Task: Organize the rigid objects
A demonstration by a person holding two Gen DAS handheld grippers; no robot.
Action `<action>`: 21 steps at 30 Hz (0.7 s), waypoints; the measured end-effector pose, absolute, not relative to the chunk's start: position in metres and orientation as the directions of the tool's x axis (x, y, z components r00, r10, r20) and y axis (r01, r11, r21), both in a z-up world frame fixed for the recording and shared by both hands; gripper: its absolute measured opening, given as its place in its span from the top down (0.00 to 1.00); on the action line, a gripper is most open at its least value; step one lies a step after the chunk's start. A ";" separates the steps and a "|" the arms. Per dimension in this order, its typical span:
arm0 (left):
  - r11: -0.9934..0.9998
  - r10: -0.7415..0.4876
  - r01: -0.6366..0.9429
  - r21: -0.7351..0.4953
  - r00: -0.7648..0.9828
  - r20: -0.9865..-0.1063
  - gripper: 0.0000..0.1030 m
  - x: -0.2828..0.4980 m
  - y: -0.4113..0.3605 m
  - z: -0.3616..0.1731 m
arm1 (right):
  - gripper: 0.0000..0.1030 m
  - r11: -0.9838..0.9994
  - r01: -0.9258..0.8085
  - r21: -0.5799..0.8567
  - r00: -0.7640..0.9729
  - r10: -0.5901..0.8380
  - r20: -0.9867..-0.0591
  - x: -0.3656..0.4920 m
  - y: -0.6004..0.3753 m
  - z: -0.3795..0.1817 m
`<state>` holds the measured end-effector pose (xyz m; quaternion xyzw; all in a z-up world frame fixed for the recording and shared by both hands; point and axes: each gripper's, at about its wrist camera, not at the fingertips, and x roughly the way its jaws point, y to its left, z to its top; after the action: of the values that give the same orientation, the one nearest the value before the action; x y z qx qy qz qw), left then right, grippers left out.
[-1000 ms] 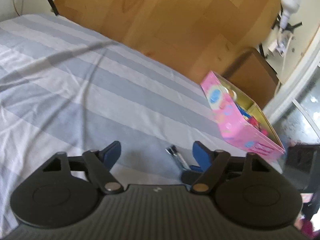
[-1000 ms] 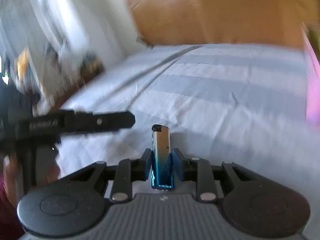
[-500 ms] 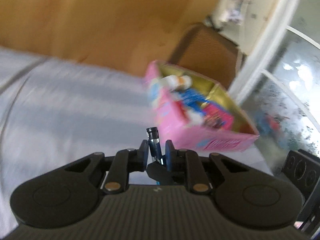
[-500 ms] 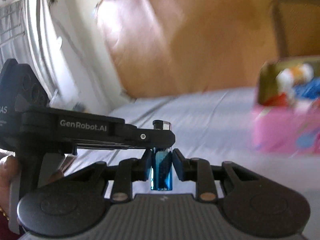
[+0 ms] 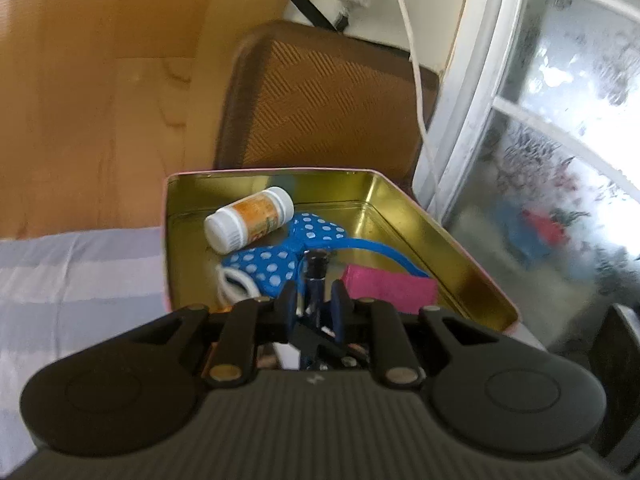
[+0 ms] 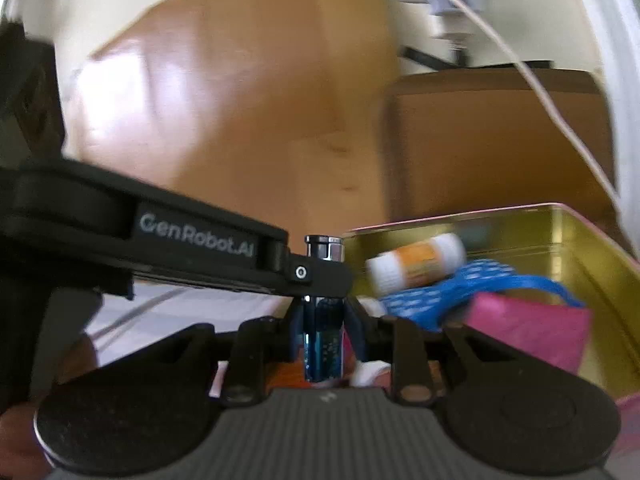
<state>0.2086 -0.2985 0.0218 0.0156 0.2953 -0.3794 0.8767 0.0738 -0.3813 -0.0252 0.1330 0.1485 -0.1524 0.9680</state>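
An open pink tin [image 5: 440,232] with a gold inside lies on the bed. In it are a white bottle [image 5: 248,220] with an orange label, a blue dotted bow [image 5: 276,264] and a pink block [image 5: 392,288]. My left gripper [image 5: 315,300] hangs over the tin's near end. A dark blue pen [image 5: 316,272] stands between its blue pads, and the jaws are opening slightly. My right gripper [image 6: 323,320] is shut on a blue lighter [image 6: 322,336], just left of the tin [image 6: 600,240]. The left gripper's black body [image 6: 200,240] crosses in front of the lighter's metal top.
The striped grey bedsheet [image 5: 60,280] runs off to the left, with a wooden headboard [image 5: 100,80] behind it. A brown woven cabinet [image 5: 320,96] stands behind the tin, with a white cable [image 5: 416,60] hanging over it. A window [image 5: 560,160] is at the right.
The left gripper shut on the pen that lay on the sheet, lifted it and swung right over the tin. The right gripper carried the lighter right, up to the tin.
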 end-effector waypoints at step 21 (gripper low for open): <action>0.945 -0.250 0.319 0.068 0.843 -0.477 0.04 0.123 -0.160 0.045 | 0.59 0.852 0.476 0.220 0.877 -0.441 -0.190 0.007 -0.358 -0.014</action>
<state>0.1230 -0.1603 0.0451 0.0725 0.2378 -0.1488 0.9571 0.0071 -0.3583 -0.0139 0.1311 0.0664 -0.2388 0.9599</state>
